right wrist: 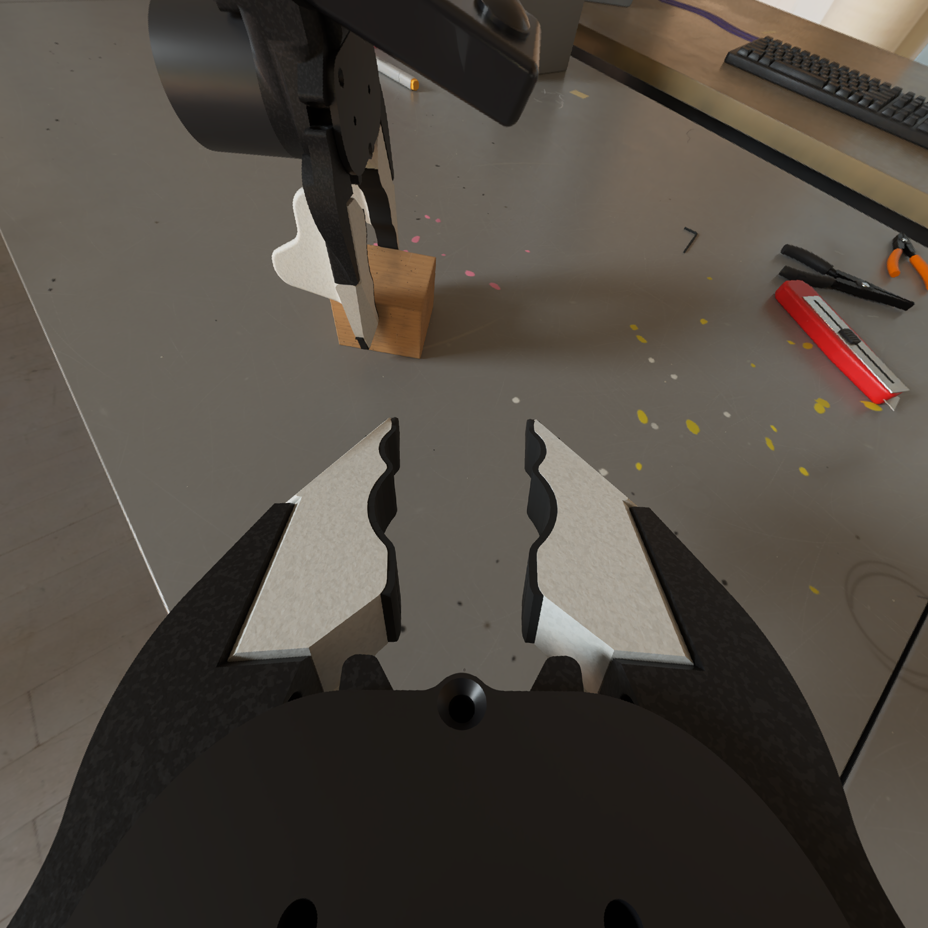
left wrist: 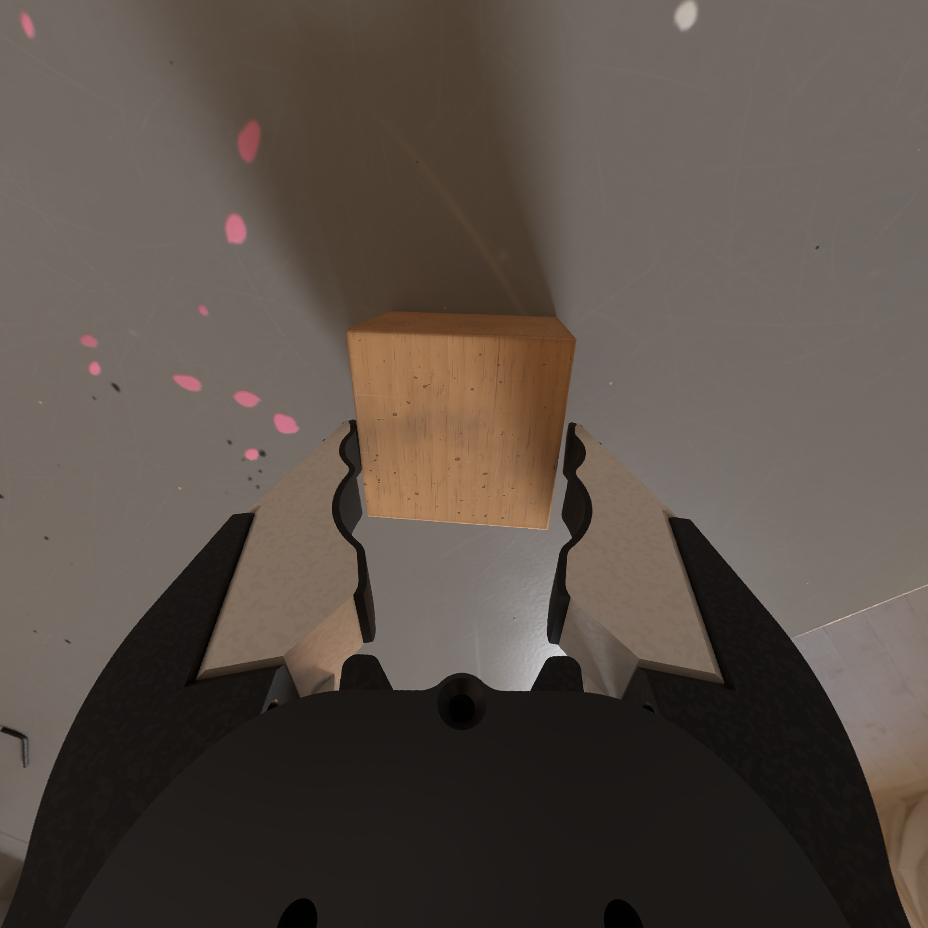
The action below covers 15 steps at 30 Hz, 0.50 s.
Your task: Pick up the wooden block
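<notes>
The block [left wrist: 461, 422] sits flat on the grey table [left wrist: 753, 301], so it can be grabbed from above. The left gripper [left wrist: 461, 432] points straight down over it, one finger on each side. Its left finger looks like it touches the block, but a thin gap shows on the right, so it is not squeezing yet. I think it needs to close a bit more before lifting. The right gripper [right wrist: 462, 427] waits near the table edge, well apart from the block, fingers apart and holding nothing.
</notes>
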### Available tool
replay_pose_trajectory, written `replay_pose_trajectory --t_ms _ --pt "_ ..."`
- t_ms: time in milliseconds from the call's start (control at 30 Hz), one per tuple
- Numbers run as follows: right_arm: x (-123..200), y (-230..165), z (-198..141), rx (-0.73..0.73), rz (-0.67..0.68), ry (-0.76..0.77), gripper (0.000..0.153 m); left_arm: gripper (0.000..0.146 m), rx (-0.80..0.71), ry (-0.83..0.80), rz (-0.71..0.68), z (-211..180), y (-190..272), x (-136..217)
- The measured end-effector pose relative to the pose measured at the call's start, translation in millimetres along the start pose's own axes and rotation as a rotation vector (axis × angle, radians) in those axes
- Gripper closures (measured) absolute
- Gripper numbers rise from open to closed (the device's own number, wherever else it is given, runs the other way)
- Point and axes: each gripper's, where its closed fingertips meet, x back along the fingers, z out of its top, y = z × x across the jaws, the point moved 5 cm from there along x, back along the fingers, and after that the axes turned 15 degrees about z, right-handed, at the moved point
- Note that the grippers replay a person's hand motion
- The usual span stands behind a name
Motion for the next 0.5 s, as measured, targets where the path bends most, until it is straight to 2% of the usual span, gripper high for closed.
replay_pose_trajectory --t_ms 67,267,500 --pt "0.2 0.1 0.1 0.001 -0.001 -0.001 0.102 0.068 0.0 0.022 0.005 0.8 -1.0 1.4" --pt "0.0 0.6 -0.3 -0.001 -0.003 -0.003 0.103 0.068 -0.042 0.048 -0.016 -5.8 -1.8 2.1" --pt "1.3 -0.2 1.2 0.004 -0.01 -0.004 0.103 0.068 -0.138 0.149 0.04 -18.8 -2.1 5.2"
